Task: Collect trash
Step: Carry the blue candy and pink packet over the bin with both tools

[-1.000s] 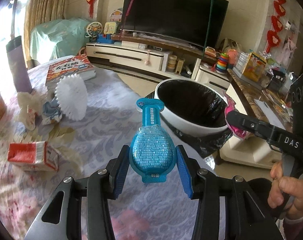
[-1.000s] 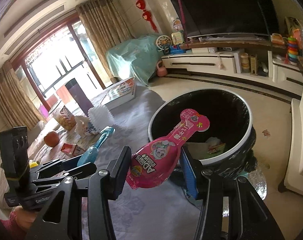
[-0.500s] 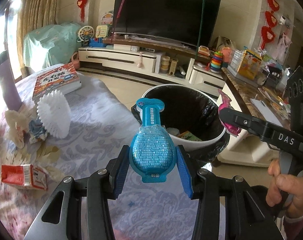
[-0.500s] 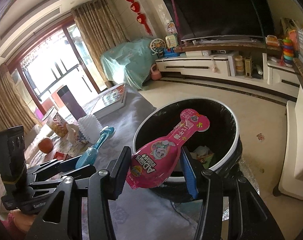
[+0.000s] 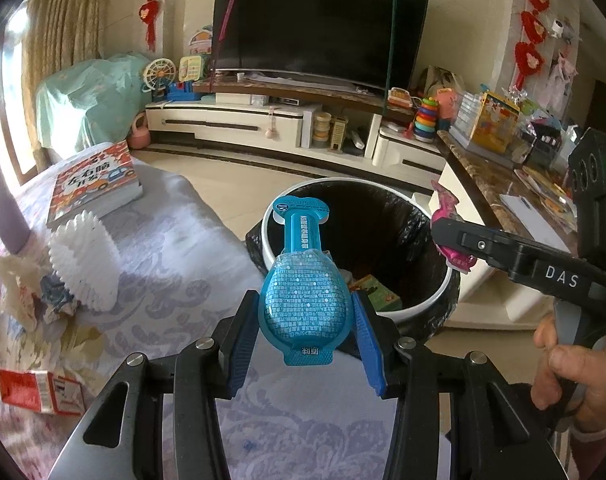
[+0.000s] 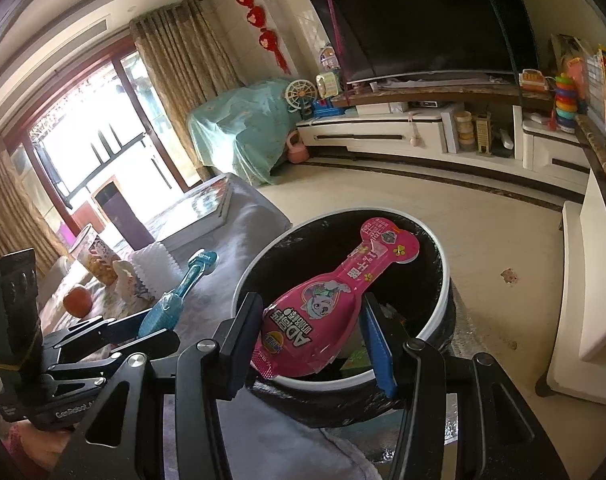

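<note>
My left gripper is shut on a blue bottle-shaped snack packet, its neck pointing toward the white-rimmed bin lined with a black bag. In the right wrist view my right gripper is shut on a pink bottle-shaped packet, held over the near rim of the same bin. The left gripper with the blue packet shows at the left of that view. In the left wrist view the pink packet pokes out beyond the right gripper's fingers. Some trash lies inside the bin.
On the cloth-covered table lie a white pleated paper cup, crumpled wrappers, a red carton and a book. A purple flask, a snack tub and an orange stand farther back. TV cabinet behind.
Both grippers have moved toward the bin with their packets held; the bin now looks nearer and its inside shows more. The table items have slid toward the left of the left wrist view.
</note>
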Available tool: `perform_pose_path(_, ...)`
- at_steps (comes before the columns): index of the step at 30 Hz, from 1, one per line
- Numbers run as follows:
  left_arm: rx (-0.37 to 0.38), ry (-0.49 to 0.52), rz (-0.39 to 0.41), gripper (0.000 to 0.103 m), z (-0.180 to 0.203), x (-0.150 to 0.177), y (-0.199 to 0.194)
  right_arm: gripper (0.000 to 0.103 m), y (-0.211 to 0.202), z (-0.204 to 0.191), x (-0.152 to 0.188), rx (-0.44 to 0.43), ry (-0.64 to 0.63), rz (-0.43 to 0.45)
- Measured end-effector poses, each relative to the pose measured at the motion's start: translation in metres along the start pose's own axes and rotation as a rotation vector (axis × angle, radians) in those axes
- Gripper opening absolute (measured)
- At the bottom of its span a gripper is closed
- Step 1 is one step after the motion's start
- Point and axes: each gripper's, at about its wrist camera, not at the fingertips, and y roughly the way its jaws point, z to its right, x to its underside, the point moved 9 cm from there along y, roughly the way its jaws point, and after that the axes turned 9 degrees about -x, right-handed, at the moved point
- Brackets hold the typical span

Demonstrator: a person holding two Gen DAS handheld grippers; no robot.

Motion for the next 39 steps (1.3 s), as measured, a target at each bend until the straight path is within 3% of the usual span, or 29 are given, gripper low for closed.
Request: perform_pose_path(39,-0.004,0.035,-0.038,0.045,0.021,-0.028,0.049,0.051,0.027,0.03,-0.016,0.042,-0.005,-0.046)
